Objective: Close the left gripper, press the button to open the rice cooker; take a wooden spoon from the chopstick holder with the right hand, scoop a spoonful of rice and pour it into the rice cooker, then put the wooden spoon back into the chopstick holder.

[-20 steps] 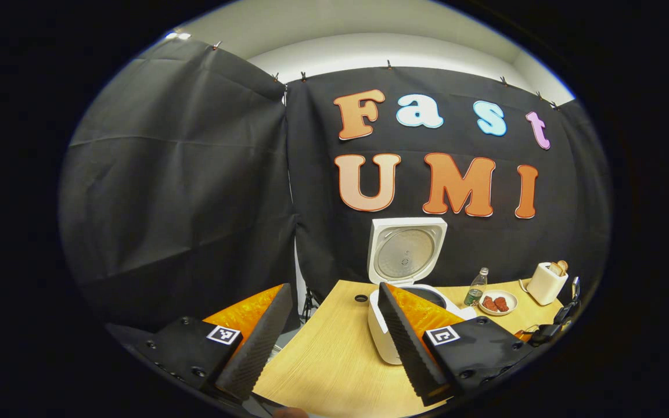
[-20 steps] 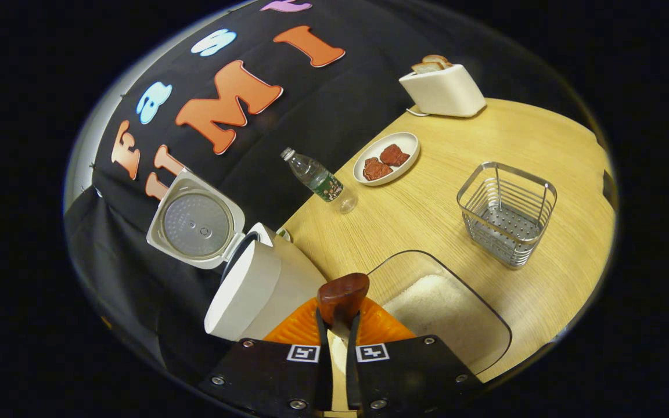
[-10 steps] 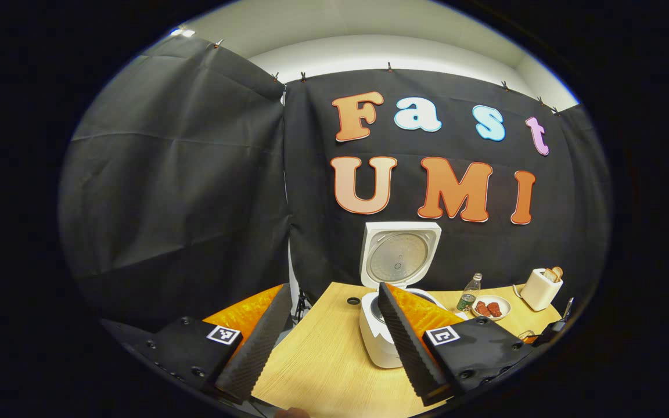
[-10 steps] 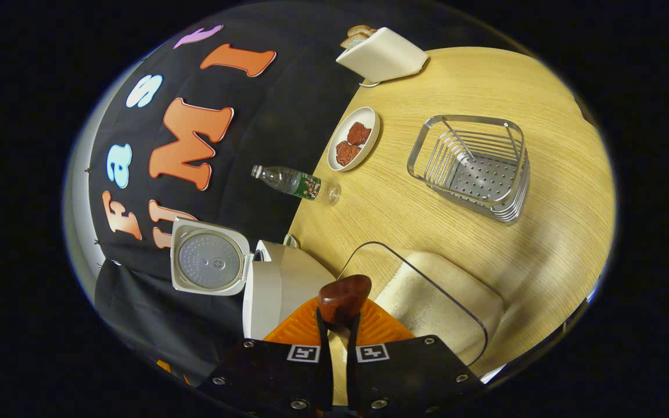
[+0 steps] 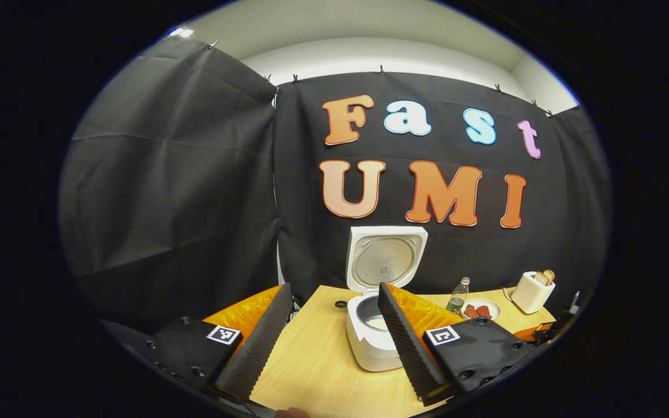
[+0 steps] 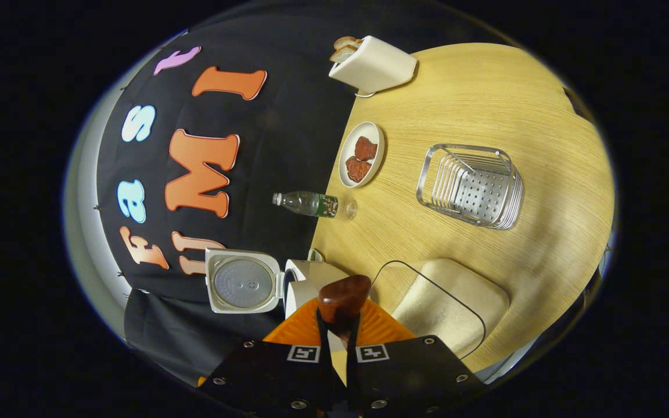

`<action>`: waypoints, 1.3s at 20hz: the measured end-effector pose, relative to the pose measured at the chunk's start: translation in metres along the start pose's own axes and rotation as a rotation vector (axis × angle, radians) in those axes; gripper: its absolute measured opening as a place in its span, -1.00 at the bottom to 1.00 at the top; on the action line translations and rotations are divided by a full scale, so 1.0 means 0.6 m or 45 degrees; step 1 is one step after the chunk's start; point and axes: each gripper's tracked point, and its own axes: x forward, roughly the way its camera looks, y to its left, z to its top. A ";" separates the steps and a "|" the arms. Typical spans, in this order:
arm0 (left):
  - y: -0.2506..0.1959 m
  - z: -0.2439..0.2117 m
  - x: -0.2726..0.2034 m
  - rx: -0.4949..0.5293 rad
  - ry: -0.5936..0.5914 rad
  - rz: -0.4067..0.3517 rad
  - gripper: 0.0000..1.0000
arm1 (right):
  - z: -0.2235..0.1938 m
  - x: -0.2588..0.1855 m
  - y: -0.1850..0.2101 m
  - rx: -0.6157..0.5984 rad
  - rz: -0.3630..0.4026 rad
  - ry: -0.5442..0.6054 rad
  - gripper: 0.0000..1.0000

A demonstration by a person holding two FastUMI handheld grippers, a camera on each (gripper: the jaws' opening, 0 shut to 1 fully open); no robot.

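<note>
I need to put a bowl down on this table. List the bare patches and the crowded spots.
Bare wood lies left of the rice cooker, toward the table's near edge, and between the toaster and the wire chopstick holder. It is crowded along the wall, where bottle and plate stand, and around the rice container beside the cooker.

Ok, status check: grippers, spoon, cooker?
Left gripper open, idle. Right gripper shut on wooden spoon. Rice cooker lid up. Chopstick holder unobstructed.
</note>
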 end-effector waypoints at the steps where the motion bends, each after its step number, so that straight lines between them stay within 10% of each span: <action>1: -0.001 0.001 -0.001 0.000 -0.002 -0.003 1.00 | 0.008 -0.006 0.010 -0.003 0.010 -0.006 -0.84; 26: -0.016 -0.051 -0.041 0.020 0.073 -0.106 1.00 | 0.069 0.090 0.450 -0.172 0.380 -0.076 -0.83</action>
